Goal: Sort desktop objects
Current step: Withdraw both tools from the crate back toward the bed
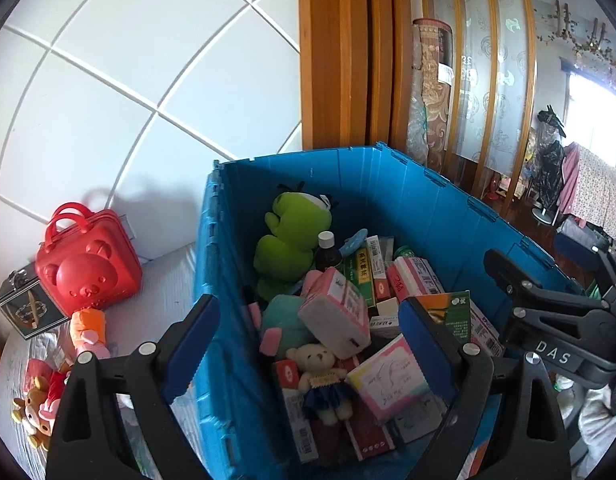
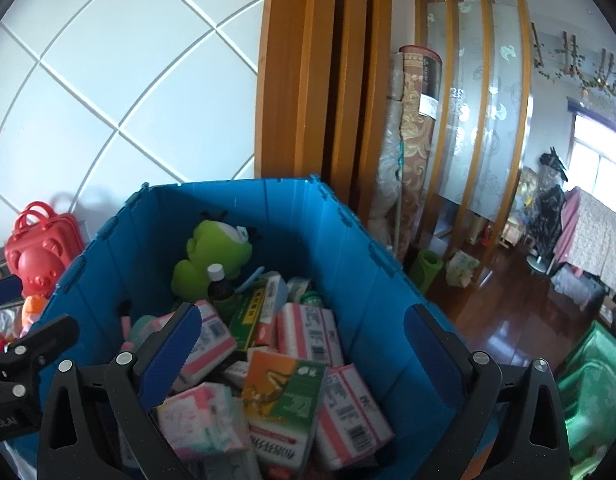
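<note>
Both grippers spread wide, empty, above blue crate (image 1: 387, 208): left gripper (image 1: 308, 344), right gripper (image 2: 300, 344). Crate heaped: medicine boxes, green plush (image 1: 288, 240), teddy bear (image 1: 321, 376) (near crate's front). Descend straight, straddle one item, avoid snagging neighbours.

The right gripper (image 2: 298, 346) hangs with its jaws spread wide over a blue crate (image 2: 347, 240), holding nothing. The crate is heaped with pink-and-white medicine boxes (image 2: 309, 330), with a green-and-orange box (image 2: 284, 394) on top near its front edge. A green plush frog (image 2: 214, 254) leans in the crate's far corner, a dark white-capped bottle (image 2: 219, 286) just beside it. A red bear-face case (image 2: 38, 256) stands beyond the crate's left wall.
</note>
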`<state>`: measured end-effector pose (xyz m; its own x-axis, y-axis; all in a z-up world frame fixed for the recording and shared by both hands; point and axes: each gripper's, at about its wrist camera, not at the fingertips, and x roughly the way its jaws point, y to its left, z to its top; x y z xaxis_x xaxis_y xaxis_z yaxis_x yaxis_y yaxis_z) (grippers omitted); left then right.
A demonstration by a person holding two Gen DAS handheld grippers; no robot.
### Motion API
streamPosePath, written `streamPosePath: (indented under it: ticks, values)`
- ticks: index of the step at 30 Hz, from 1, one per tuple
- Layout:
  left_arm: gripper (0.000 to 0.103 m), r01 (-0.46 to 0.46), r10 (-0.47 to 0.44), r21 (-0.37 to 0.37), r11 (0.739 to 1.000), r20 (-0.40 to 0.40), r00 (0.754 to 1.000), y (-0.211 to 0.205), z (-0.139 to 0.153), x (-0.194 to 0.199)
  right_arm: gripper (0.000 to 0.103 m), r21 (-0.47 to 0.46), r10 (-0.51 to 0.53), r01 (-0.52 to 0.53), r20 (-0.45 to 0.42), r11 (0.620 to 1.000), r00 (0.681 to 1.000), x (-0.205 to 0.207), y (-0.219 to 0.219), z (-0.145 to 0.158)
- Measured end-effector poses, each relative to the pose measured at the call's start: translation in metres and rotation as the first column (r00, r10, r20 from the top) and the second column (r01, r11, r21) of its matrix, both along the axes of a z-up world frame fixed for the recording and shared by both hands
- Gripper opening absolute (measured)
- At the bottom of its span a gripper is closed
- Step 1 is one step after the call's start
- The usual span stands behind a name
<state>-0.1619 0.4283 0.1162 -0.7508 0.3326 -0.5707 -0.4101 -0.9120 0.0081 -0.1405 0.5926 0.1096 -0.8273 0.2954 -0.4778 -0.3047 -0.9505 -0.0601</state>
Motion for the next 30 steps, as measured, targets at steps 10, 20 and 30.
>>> streamPosePath:
  ticks: [10,20,30]
  values:
    - [0.091,-0.18,0.184,0.052,0.982,-0.089,0.979,-0.101,-0.016,0.03,0.103,-0.063,0.15,-0.158,-0.112,0.985,0.982,0.029,-0.068,-0.011]
    - [0.092,-0.401,0.401,0.011,0.916,-0.035,0.915,-0.223,-0.055,0.036,0.103,-0.065,0.409,-0.422,-0.154,0.904,0.899,0.026,-0.176,-0.016]
    - [0.092,-0.566,0.569,-0.052,0.823,0.092,0.817,-0.34,-0.119,0.045,0.103,-0.054,0.597,-0.599,-0.053,0.799,0.801,0.008,-0.286,-0.058]
